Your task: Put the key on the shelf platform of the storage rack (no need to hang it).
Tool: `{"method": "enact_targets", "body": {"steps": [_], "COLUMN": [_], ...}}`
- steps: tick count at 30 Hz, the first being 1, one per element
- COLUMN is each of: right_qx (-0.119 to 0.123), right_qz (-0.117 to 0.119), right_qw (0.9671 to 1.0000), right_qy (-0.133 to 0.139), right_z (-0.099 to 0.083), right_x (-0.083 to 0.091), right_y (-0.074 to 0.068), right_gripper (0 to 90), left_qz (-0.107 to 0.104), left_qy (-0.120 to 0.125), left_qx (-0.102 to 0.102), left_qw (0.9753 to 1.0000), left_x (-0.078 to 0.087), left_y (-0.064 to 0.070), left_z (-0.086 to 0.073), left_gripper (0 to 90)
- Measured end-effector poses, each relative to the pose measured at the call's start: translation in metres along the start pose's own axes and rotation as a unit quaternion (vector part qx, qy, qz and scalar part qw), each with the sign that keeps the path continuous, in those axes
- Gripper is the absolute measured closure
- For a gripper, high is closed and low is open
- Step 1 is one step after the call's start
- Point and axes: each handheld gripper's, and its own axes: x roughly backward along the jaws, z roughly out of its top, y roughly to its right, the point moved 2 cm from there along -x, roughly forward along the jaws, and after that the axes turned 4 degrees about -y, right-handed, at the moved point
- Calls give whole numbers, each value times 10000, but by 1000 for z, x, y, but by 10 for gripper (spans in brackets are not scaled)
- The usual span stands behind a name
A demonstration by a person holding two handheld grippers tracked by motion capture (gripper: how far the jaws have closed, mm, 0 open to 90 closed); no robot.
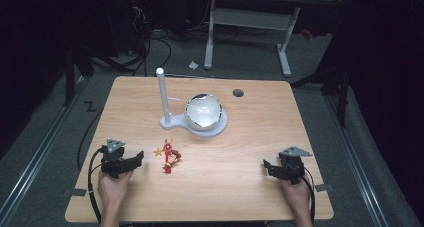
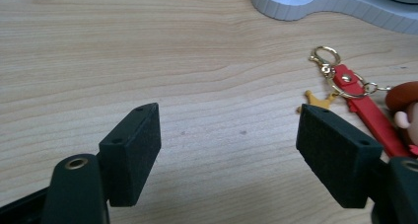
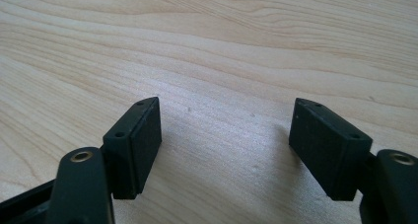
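Both grippers rested on the bench (image 1: 240,187), jaws wide and empty: left gripper (image 1: 134,159), right gripper (image 1: 267,168). Keychain (image 1: 170,158) lay flat just beside the left gripper, near the white stand (image 1: 172,118). Risk: thin ring (image 2: 324,56) could slip from the pads (image 2: 329,150).

keychain figure (image 2: 404,110) cut off at right edge; stand base (image 2: 335,4) cropped above.

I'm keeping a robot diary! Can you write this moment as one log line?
left gripper: open, beside keychain | right gripper: open, over bare table | keychain: lying flat, untouched | white stand: behind it
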Motion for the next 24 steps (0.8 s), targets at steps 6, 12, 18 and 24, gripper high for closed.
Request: {"method": "enact_targets", "body": {"steps": [6,12,18,24], "right_qx": [2,1,0,1], "right_qz": [0,0,1,1], "right_qw": [10000,10000,10000,10000], "right_qy": [1,0,0,0], "right_z": [0,0,0,0], "right_x": [0,0,0,0], "right_y": [0,0,0,0], "right_gripper": [286,285,286,286], "left_qz": [-143,-186,-226,-231], "left_qy": [-166,-482,-762,-917], "left_qx": [70,39,-195,-259], "left_qw": [9997,9987,9966,9952], "left_x": [12,21,24,26], "left_y": [9,22,33,41], "left_z": [-5,-20,-39,-53], "left_gripper": [250,236,229,229]}}
